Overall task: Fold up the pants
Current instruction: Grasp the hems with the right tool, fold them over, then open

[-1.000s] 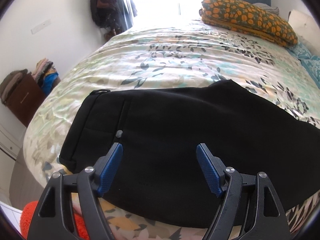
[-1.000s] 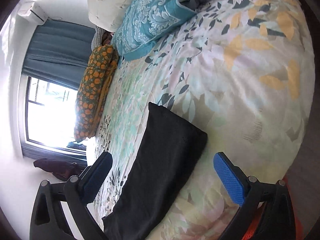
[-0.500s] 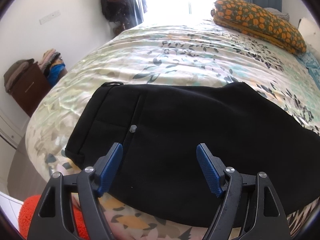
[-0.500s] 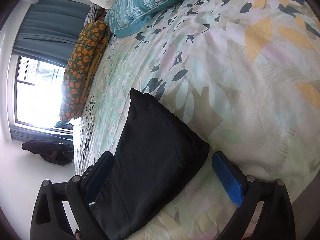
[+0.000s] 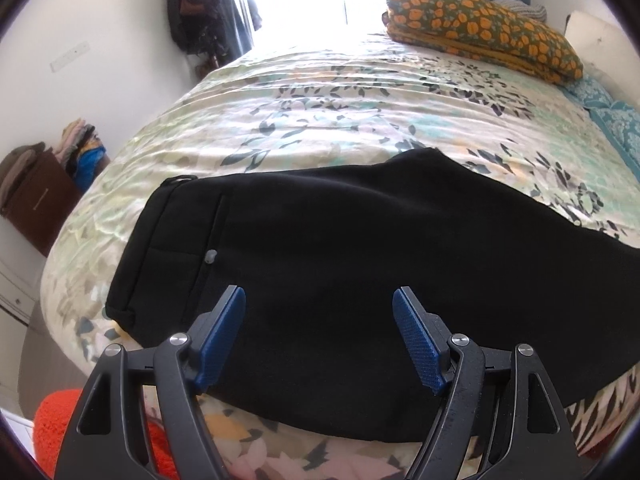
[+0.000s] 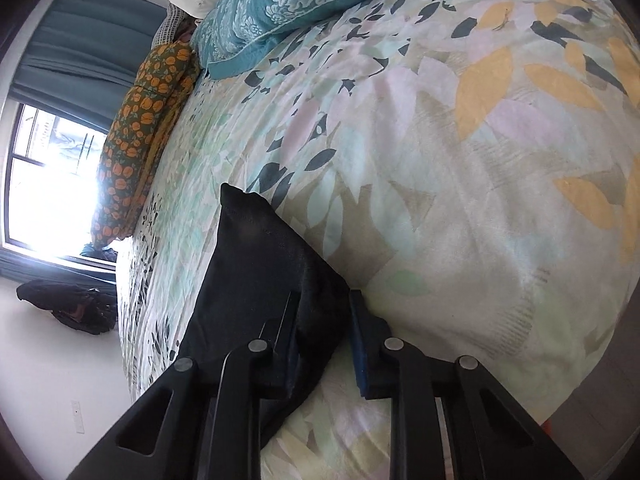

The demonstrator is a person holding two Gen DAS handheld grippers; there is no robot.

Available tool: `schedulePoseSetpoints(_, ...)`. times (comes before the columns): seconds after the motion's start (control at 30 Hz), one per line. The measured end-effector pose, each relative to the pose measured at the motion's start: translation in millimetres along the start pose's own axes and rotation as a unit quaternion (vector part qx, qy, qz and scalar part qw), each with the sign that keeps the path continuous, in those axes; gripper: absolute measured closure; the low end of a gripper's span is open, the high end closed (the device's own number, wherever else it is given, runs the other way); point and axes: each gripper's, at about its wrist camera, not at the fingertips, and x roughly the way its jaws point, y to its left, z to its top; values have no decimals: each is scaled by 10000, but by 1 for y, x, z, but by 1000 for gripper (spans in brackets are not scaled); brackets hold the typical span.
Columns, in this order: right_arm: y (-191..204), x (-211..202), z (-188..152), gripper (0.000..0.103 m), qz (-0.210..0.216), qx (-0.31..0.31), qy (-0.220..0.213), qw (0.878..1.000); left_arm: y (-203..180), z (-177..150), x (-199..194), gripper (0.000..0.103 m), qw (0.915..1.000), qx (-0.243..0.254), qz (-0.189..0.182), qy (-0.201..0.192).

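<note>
The right hand-held gripper (image 6: 324, 328) has just closed, clamping the black fabric pants' (image 5: 360, 248) leg end; the left hand-held gripper (image 5: 319, 320) hovers apart over the floral bed (image 5: 340, 100).

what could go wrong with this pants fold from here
The right gripper has just been closing on the leg-end corner of the black pants, bunching the cloth; it may hold only one layer, so the leg could slip or fold crooked. The left gripper hangs open over the waist end, so that end is unpinned and may drag across the bedspread.
</note>
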Motion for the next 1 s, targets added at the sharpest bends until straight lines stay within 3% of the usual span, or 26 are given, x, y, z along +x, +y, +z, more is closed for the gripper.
schedulePoseSetpoints(0.2,20,-25,-8,86,720,-233,-239,9968,-68,-7,-24,24,9936,698,-884,-58)
schedulePoseSetpoints(0.33,56,-39,-30,86,1218,-523,-114,9911,-90,-16,-19,24,9883,763,-1307,187)
schedulePoseSetpoints(0.47,106,-43,-73,86,1758,-875,144,9804,-82,-18,-12,24,9890,558,-1334,323)
schedulePoseSetpoints(0.6,171,-19,-132,86,2121,-1266,607,9671,-55,-14,-8,24,9910,145,-1294,305)
schedulePoseSetpoints(0.77,251,40,-232,86,2026,-1924,1333,9509,-23,-13,2,24,9915,-294,-1203,387)
schedulePoseSetpoints(0.9,292,90,-316,86,1804,-2494,1782,9346,-3,-12,11,24,9890,-677,-1212,517)
schedulePoseSetpoints(0.93,298,100,-336,83,1701,-2738,1867,9280,1,-12,12,24,9883,-756,-1208,547)
schedulePoseSetpoints(1.0,306,116,-368,68,1248,-3212,2065,9158,7,-13,15,24,9870,-873,-1206,610)
